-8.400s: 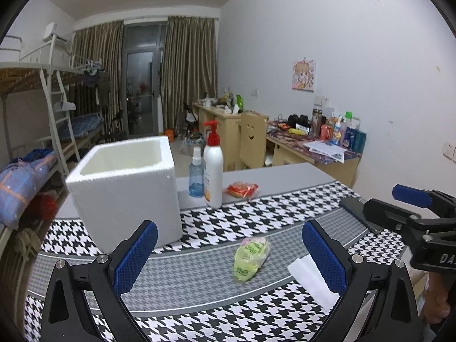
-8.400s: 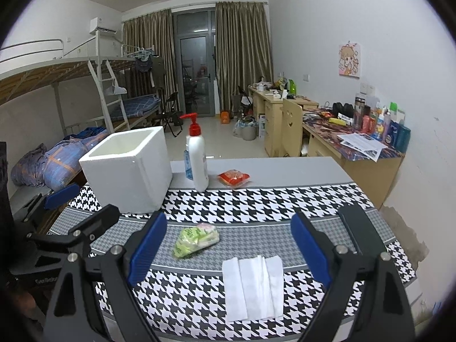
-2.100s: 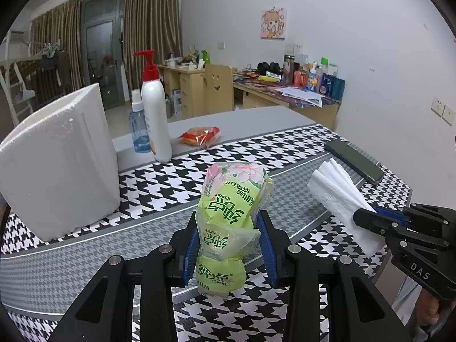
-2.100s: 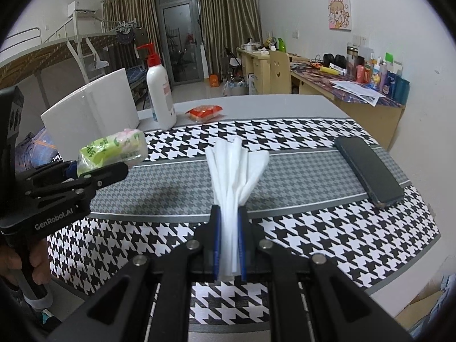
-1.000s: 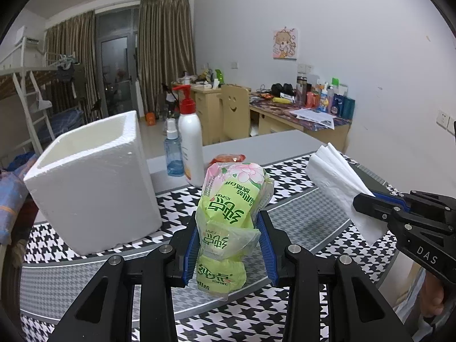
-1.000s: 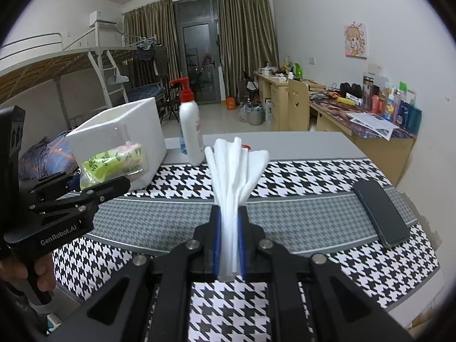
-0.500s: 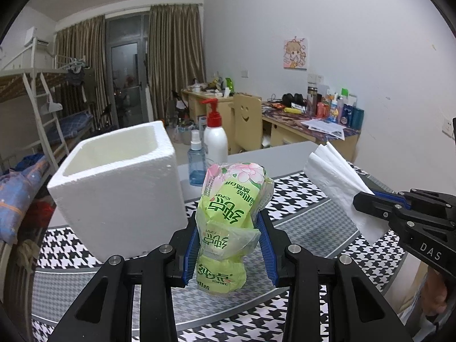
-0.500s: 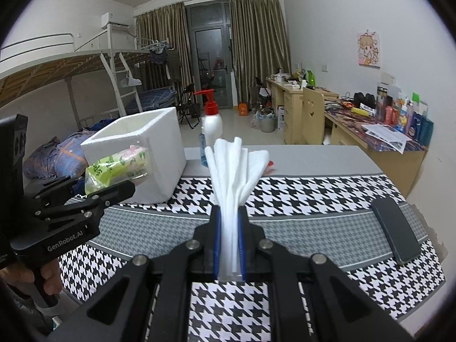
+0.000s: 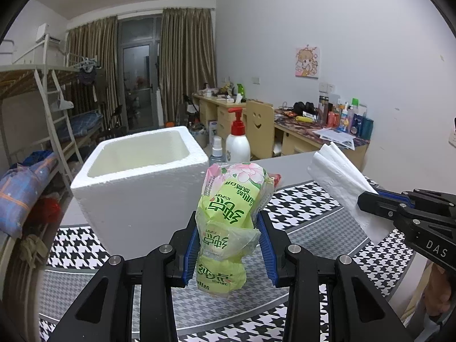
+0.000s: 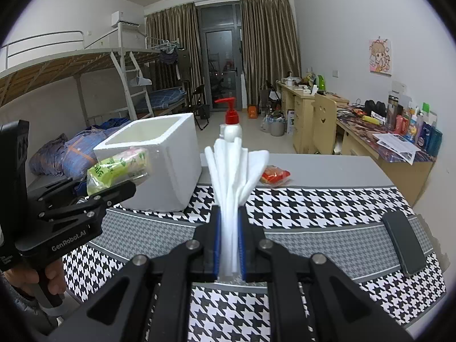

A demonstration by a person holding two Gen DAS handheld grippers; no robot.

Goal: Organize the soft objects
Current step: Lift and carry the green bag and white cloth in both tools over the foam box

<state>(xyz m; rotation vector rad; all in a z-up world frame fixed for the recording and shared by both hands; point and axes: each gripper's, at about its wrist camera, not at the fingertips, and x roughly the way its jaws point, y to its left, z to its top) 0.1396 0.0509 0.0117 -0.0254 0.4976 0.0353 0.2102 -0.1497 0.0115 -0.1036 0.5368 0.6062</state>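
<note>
My left gripper point(image 9: 229, 245) is shut on a green tissue pack point(image 9: 230, 216) and holds it upright above the table, just in front of and right of the open white foam box point(image 9: 136, 196). My right gripper point(image 10: 228, 242) is shut on a folded white paper towel point(image 10: 233, 171) that fans upward. In the right wrist view the left gripper point(image 10: 122, 188) with the green pack point(image 10: 119, 168) hangs beside the foam box point(image 10: 168, 165). In the left wrist view the right gripper point(image 9: 367, 199) with the towel point(image 9: 339, 179) is at the right.
A white pump bottle point(image 10: 232, 125) and a small spray bottle point(image 9: 216, 151) stand behind the box. A red snack packet point(image 10: 275, 175) lies on the grey table part. A black phone point(image 10: 403, 246) lies at the right edge of the houndstooth cloth point(image 10: 313, 208).
Both grippers have risen and moved toward the foam box, each still holding its item. The box's open top now shows more fully.
</note>
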